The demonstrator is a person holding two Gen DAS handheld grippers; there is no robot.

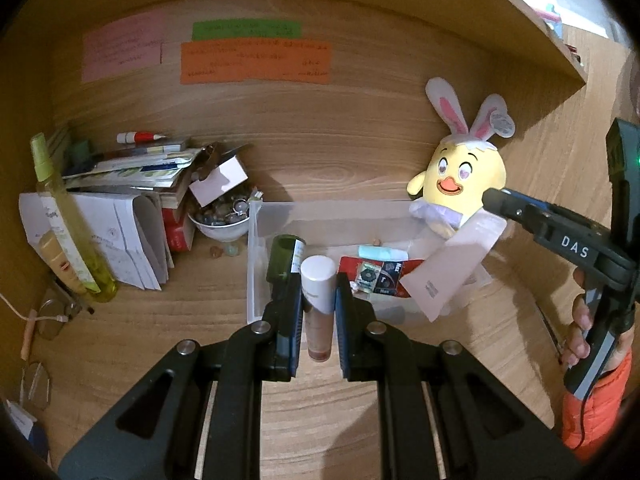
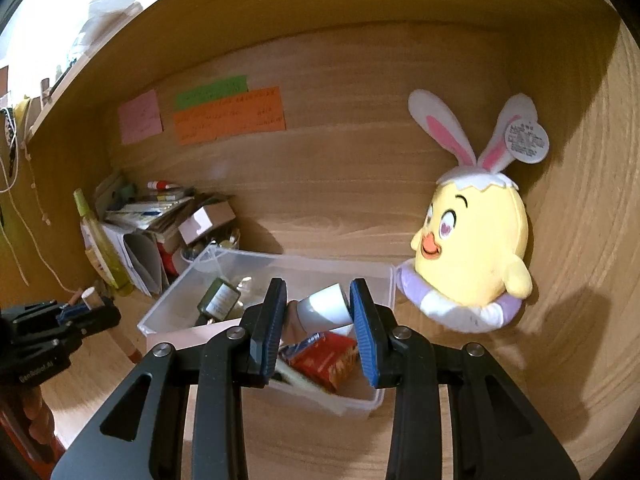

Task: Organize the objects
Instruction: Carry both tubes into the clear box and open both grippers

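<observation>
- At the far left of my left wrist view, a tall yellow-green spray bottle point(image 1: 64, 216) leans against a stack of papers and books point(image 1: 128, 216) on the wooden desk point(image 1: 180, 312).
- Just right of that stack, a white bowl point(image 1: 218, 226) holds small trinkets, with a small white box point(image 1: 218, 180) tilted above it.
- In the middle of that frame, my left gripper point(image 1: 318, 300) is clamped on a slim bottle with a white cap point(image 1: 318, 304), which stands upright between the blue pads, in front of the near wall of the clear plastic bin point(image 1: 252, 264).
- Inside the bin, a dark green bottle point(image 1: 285, 258) sits at the left end, and a red card of button batteries point(image 1: 378, 276) lies towards the middle.
- Right of centre, a pale pink tube point(image 1: 448, 268) slants over the bin; my right gripper point(image 1: 492, 200) reaches in from the right edge and meets the tube's upper end.
- The right wrist view shows that gripper's pads pressed on the tube's white cap end.
- At the upper right, a yellow chick plush with rabbit ears point(image 1: 460, 180) leans against the back panel, touching the bin's far right corner.
</observation>
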